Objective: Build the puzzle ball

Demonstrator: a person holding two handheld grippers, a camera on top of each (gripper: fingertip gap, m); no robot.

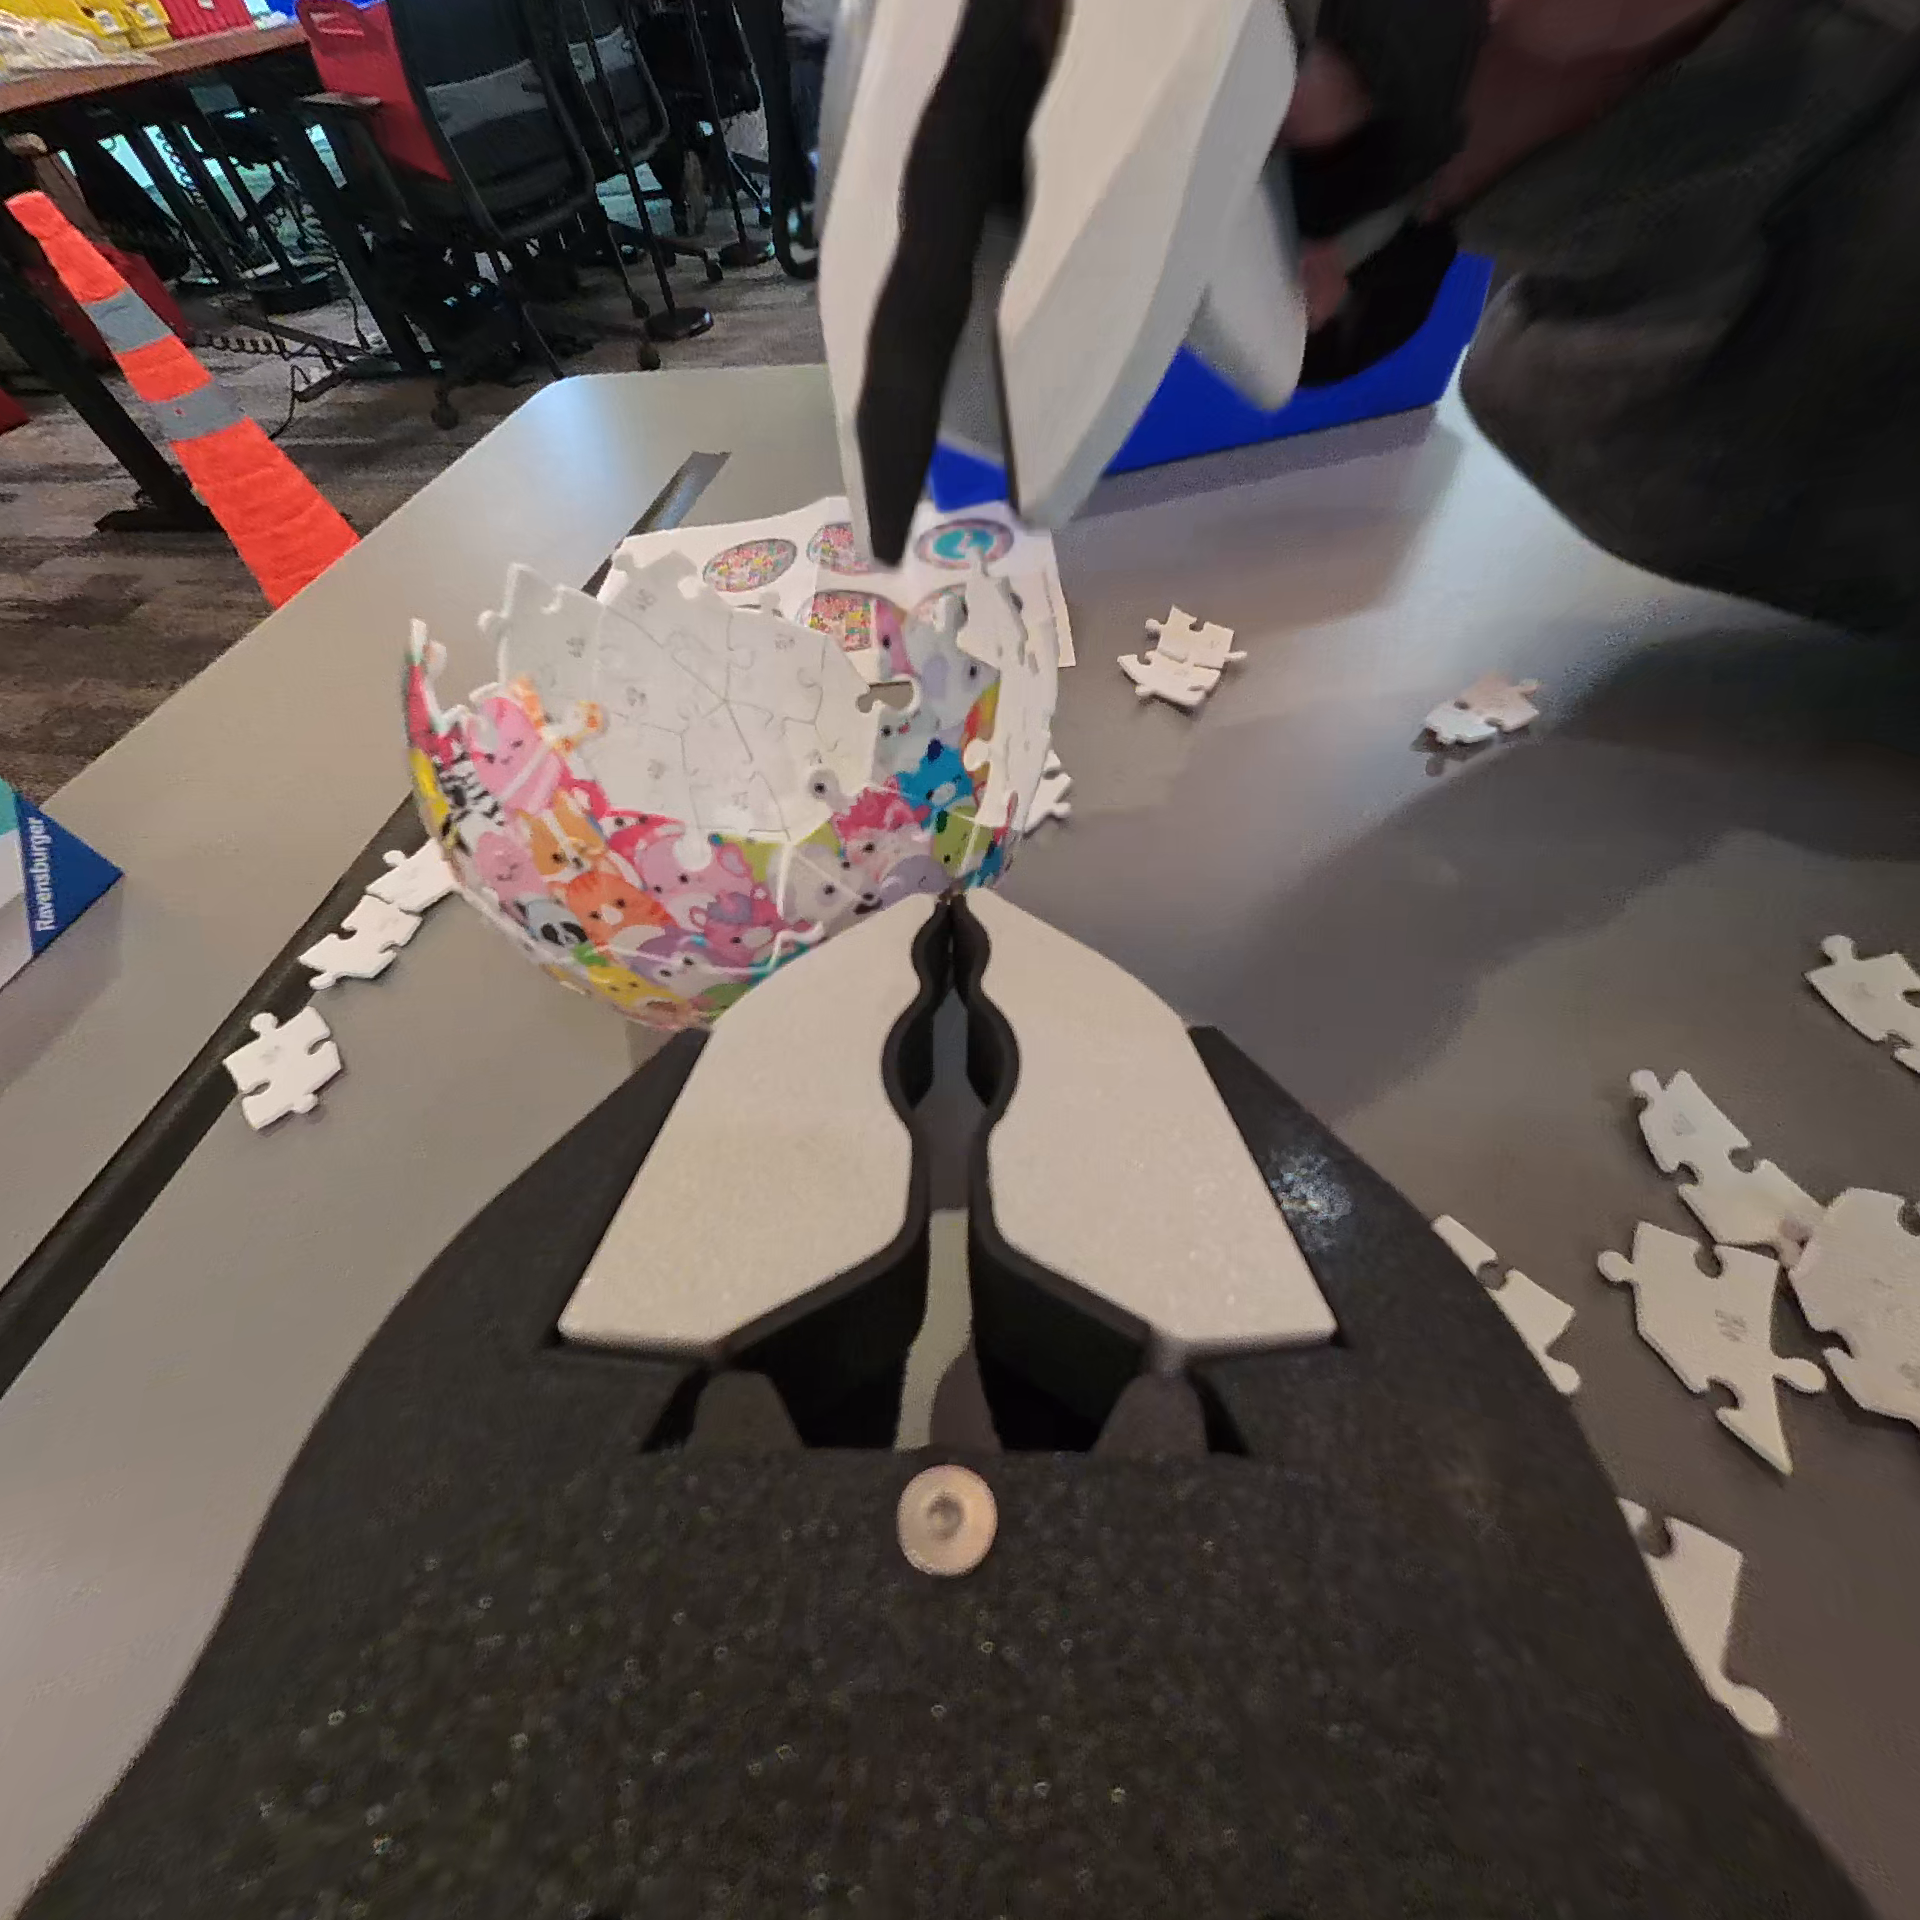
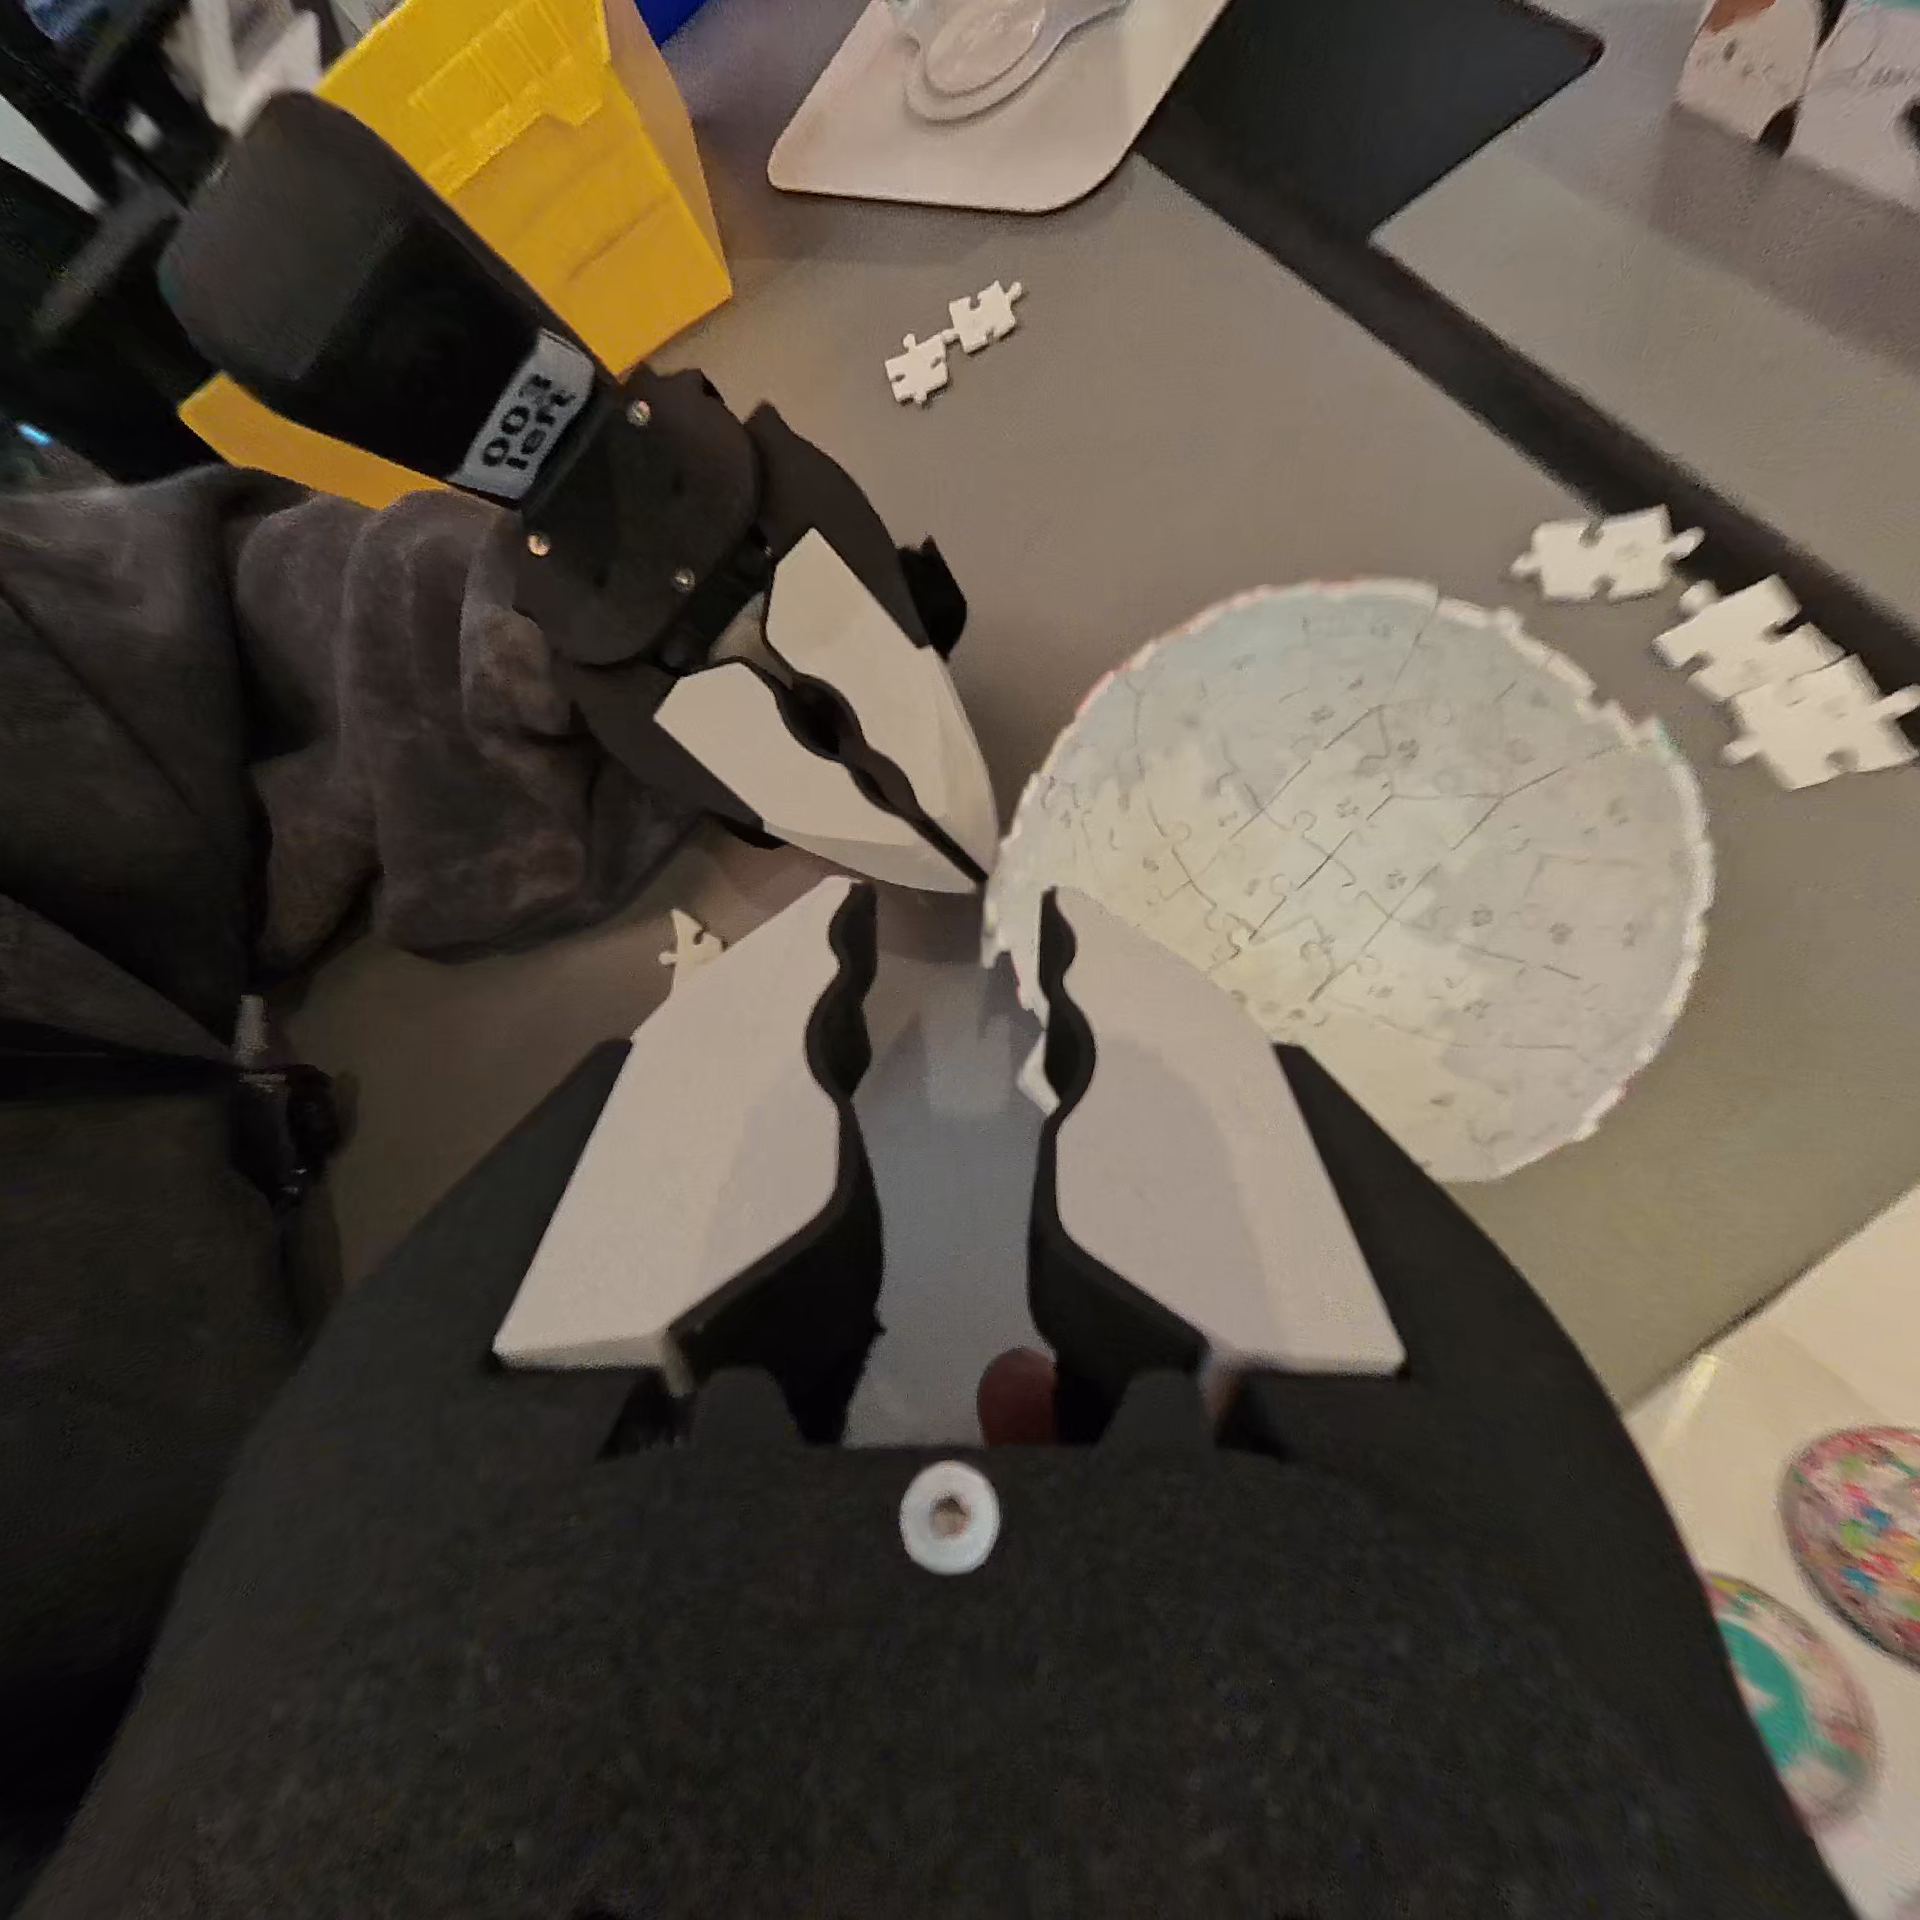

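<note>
The half-built puzzle ball [image 1: 665, 831] stands on the grey table [image 1: 1351, 914] as an open bowl, colourful outside and white inside [image 2: 1382, 862]. My left gripper [image 1: 948, 914] is shut, its tips pinching the bowl's near rim; it also shows in the right wrist view [image 2: 982, 881]. My right gripper [image 2: 951, 902] is open and empty. It comes down from above at the bowl's far rim [image 1: 961, 530], with one finger [image 2: 1122, 1039] over the rim. Loose white pieces [image 1: 1714, 1299] lie around the ball.
A printed sheet with round pictures [image 1: 769, 561] lies behind the ball. A blue bin [image 1: 1299, 405], a yellow bin [image 2: 561, 177] and a puzzle box [image 1: 52, 894] stand at the table's edges. More pieces [image 2: 1787, 686] lie nearby. An orange cone [image 1: 208, 416] stands on the floor. The grippers' ends are close to 6 centimeters from one another.
</note>
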